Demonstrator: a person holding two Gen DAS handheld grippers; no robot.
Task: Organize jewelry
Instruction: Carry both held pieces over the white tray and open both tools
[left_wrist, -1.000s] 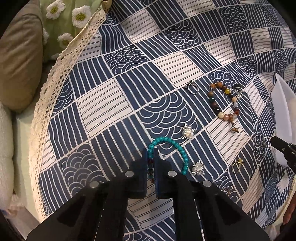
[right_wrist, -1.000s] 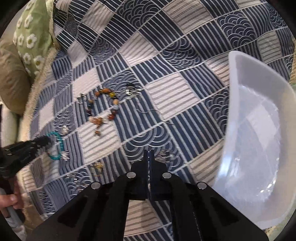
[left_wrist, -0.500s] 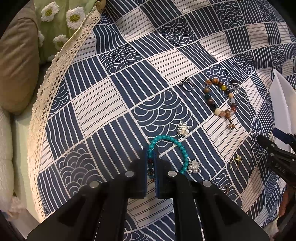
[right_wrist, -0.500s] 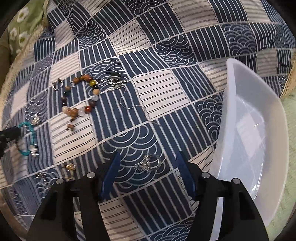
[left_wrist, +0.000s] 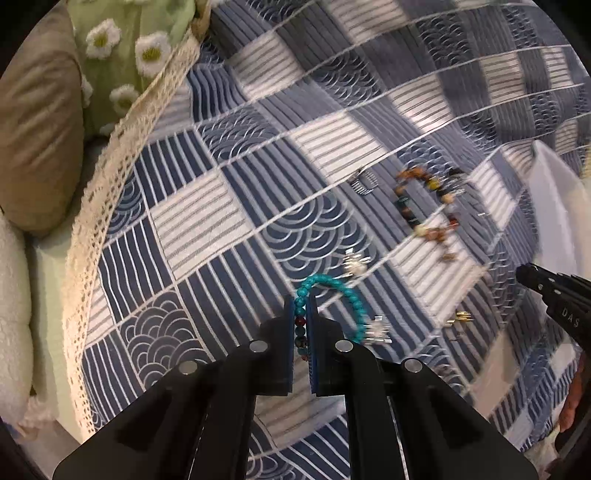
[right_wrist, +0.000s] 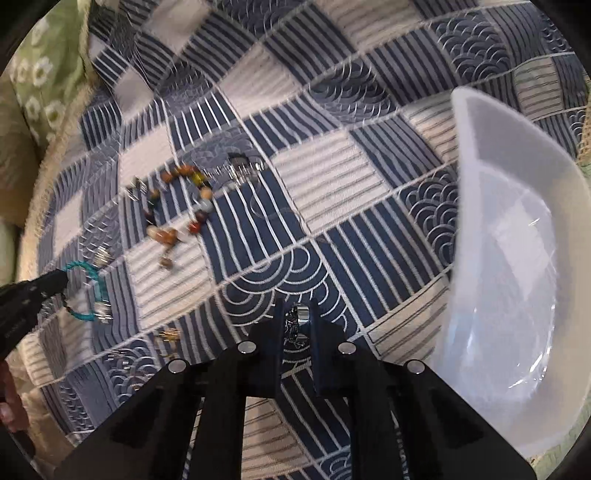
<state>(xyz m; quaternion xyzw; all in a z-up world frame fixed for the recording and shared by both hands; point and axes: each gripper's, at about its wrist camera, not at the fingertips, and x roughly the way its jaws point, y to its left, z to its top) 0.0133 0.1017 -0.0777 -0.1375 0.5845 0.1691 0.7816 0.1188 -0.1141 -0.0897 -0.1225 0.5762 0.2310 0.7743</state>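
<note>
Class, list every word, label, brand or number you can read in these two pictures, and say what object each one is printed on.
"DAS": pale letters on the black body of the right hand-held gripper, seen at the right edge of the left wrist view; the word runs on out of sight.
Nothing readable on the white tray, the patterned cloth or the jewelry.

Turquoise bead bracelet (left_wrist: 338, 291) pinched at one side, silver ring (right_wrist: 297, 323) clamped, brown bead bracelet (right_wrist: 177, 206) flat on cloth

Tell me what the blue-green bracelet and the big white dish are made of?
The turquoise bead bracelet looks like matte stone or dyed beads: round, opaque, little shine. The white dish looks like glossy, slightly see-through plastic, though glazed ceramic is possible; light streaks glint inside it.
</note>
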